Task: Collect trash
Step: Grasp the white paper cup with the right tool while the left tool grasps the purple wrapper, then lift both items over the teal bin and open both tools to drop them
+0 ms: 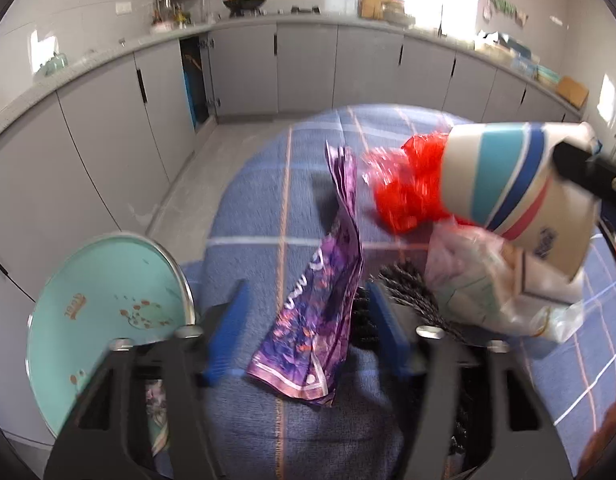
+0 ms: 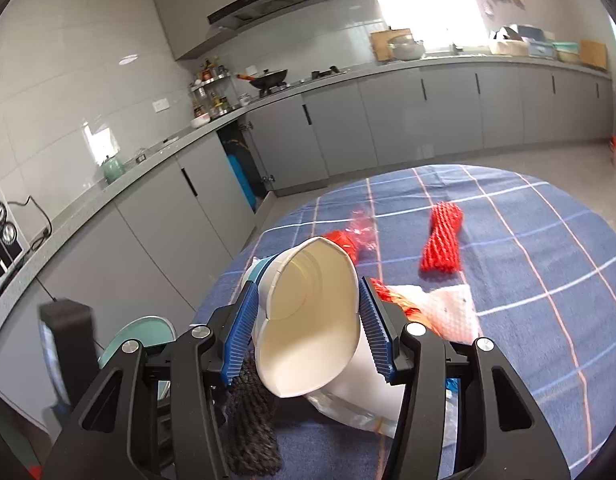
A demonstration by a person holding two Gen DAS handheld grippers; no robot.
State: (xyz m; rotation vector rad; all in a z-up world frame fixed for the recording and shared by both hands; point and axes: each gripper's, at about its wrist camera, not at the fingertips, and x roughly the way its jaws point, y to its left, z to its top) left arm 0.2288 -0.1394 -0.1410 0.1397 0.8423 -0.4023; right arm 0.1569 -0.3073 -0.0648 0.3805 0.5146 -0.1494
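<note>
My right gripper (image 2: 308, 328) is shut on a squashed paper cup (image 2: 308, 320), white inside with blue and red stripes outside; the cup also shows in the left wrist view (image 1: 520, 184), held above the table. My left gripper (image 1: 308, 336) is open, with a purple snack wrapper (image 1: 324, 292) lying on the blue checked tablecloth (image 1: 259, 208) between its fingers. A crumpled red plastic wrapper (image 1: 408, 188), a clear plastic bag (image 1: 480, 280) and a black mesh piece (image 1: 408, 292) lie beside the left gripper. A red foam net (image 2: 444, 240) and a white foam net (image 2: 448, 312) lie further right.
A mint-green round stool (image 1: 103, 312) stands left of the table. Grey kitchen cabinets (image 1: 308, 68) and a counter with a wok (image 1: 243, 2) run along the back wall. One cabinet door (image 2: 235, 164) stands open.
</note>
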